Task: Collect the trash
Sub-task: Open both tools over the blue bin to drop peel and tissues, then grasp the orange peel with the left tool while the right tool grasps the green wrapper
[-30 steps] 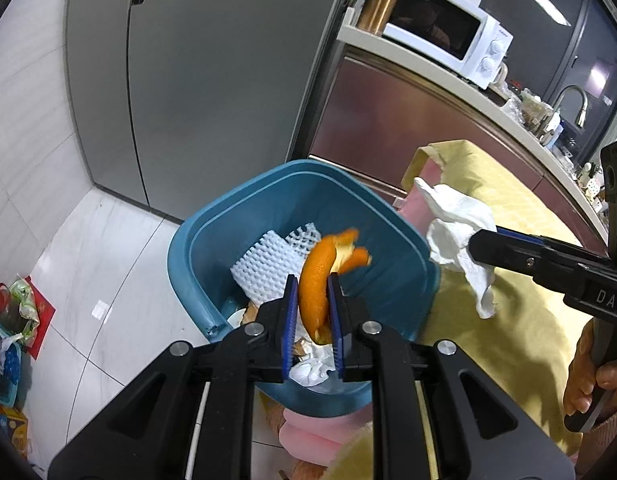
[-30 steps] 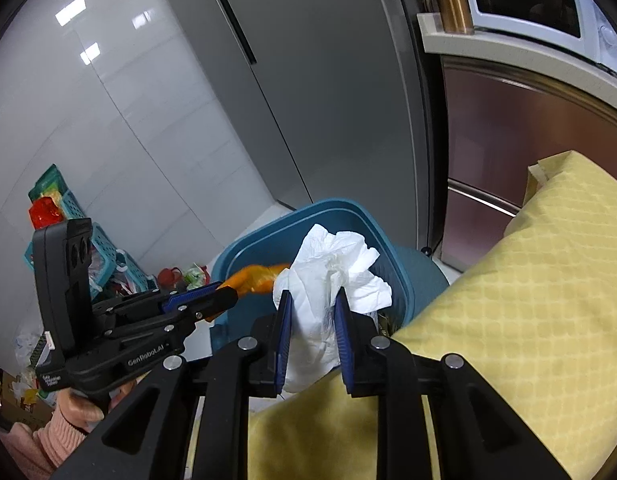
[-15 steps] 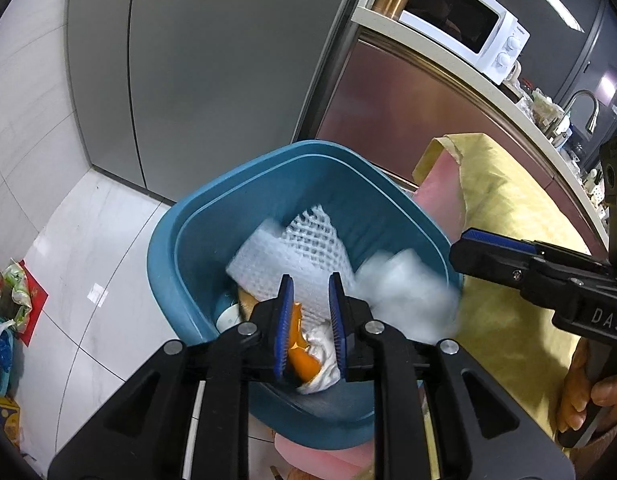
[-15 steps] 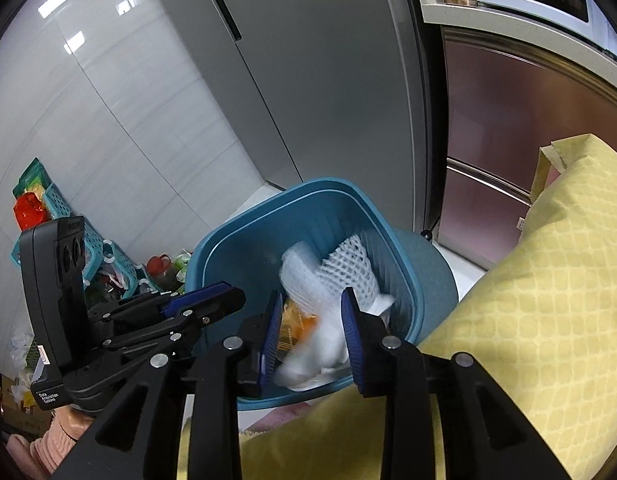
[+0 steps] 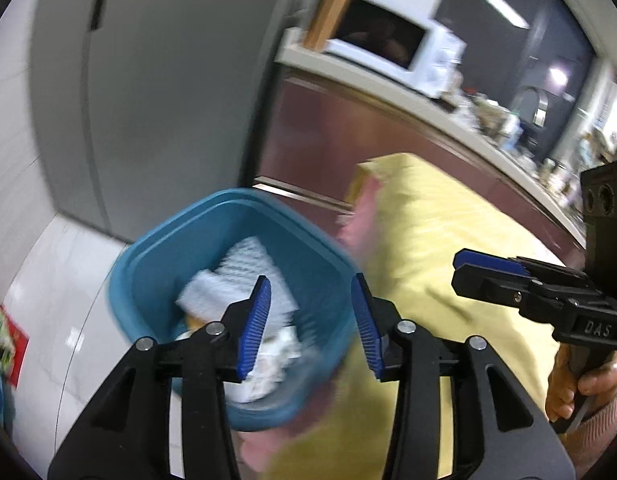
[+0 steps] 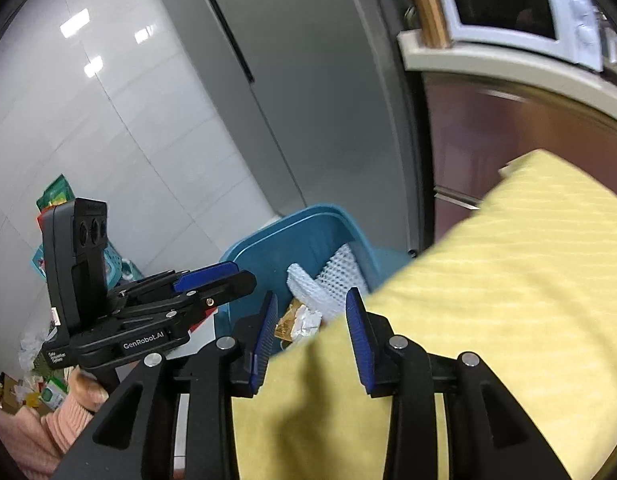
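A blue trash bin stands on the floor beside the table; it also shows in the right wrist view. Inside it lie white foam netting, crumpled tissue and other scraps; the netting and wrappers show in the right wrist view too. My left gripper is open and empty above the bin's near rim. My right gripper is open and empty over the edge of the yellow tablecloth, next to the bin. The right gripper also shows in the left wrist view, and the left gripper in the right wrist view.
A grey fridge stands behind the bin. A counter with a white microwave runs along the back right. The yellow tablecloth covers the table to the right. Bags and a teal basket sit on the floor at left.
The orange peel and the tissue have dropped into the bin. Both grippers have opened wider and pulled back and to the right from the bin.
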